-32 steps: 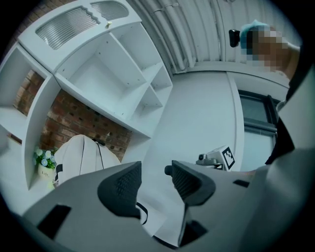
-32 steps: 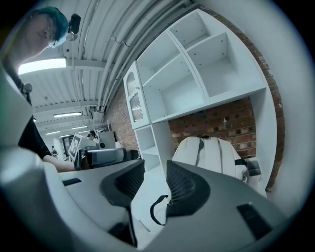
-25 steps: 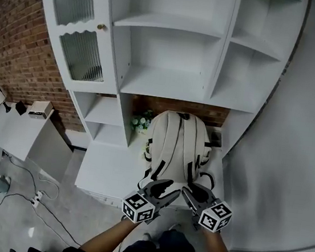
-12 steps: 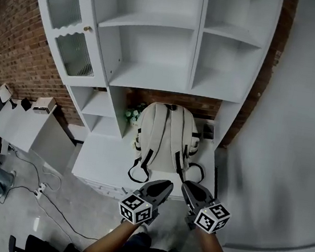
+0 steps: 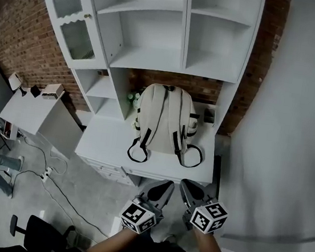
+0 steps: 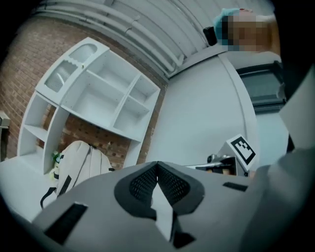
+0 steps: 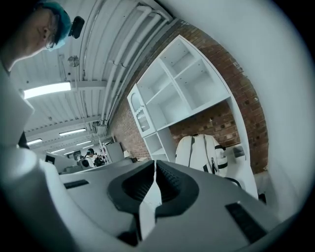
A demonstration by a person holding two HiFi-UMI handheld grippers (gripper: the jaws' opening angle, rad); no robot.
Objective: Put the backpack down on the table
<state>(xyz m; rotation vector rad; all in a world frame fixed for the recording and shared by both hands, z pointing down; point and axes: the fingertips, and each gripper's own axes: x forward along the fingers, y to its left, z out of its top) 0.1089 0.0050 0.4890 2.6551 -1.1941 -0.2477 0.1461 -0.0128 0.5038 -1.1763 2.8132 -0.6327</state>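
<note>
A cream backpack [image 5: 161, 119] with black-trimmed straps stands upright on the white table [image 5: 103, 147], its back panel towards me and its top against the brick wall. It also shows in the left gripper view as the backpack [image 6: 78, 160] and in the right gripper view as the backpack [image 7: 199, 151]. Both grippers hang in the air in front of the table, well clear of the bag. My left gripper [image 5: 165, 186] is shut with nothing in it. My right gripper [image 5: 184, 185] is shut and empty too.
A white shelf unit [image 5: 158, 30] with a glass door rises above the table. A small plant [image 5: 132, 97] stands left of the bag. A grey curved wall [image 5: 284, 122] fills the right. Cables [image 5: 51, 186] and a low white cabinet [image 5: 30, 112] lie at left.
Both grippers have let go of the backpack's straps, shut, and drawn back from the table. The backpack stays standing on the table, its straps now lying loose.
</note>
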